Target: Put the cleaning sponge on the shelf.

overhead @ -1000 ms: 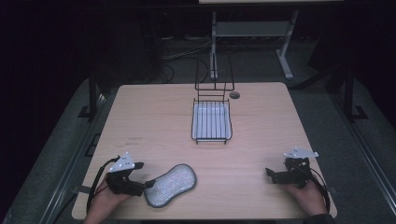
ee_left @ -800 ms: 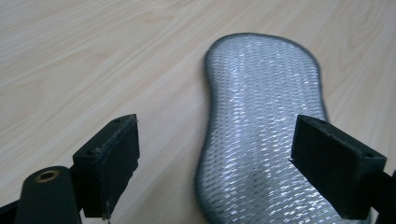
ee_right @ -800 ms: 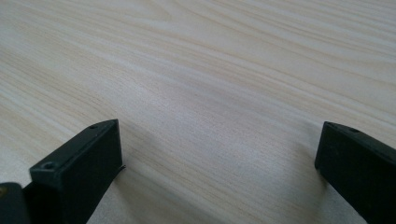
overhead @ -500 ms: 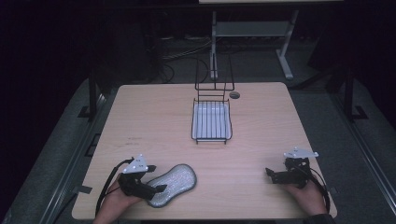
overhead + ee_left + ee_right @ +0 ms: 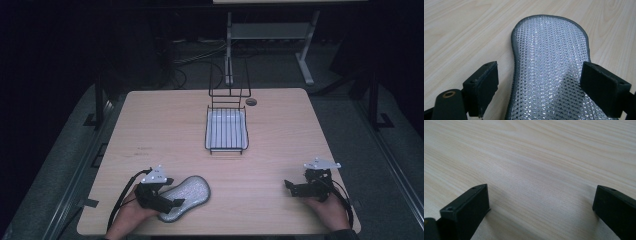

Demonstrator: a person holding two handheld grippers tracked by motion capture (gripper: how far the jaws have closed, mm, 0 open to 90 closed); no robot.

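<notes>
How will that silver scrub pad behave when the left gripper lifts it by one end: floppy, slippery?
The silver scrub pad looks thin and flat on the table, so it will probably droop if lifted by one end. Its dimpled, shiny weave may be slick, though the stitched rim should give the left gripper some bite. It is likely light, so it may slide rather than tip when pushed.

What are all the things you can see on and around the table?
Silver mesh scrubbing pad with grey edge: one, silvery, near left table edge, between the left jaws.
Black wire rack with white tray: one, black and white, table middle toward far side.
Small dark round disc: one, dark, beside the rack's far end.
Light wooden table: one, pale wood.
Left gripper: one, black, open, over the pad.
Right gripper: one, black, open, on bare table.
</notes>
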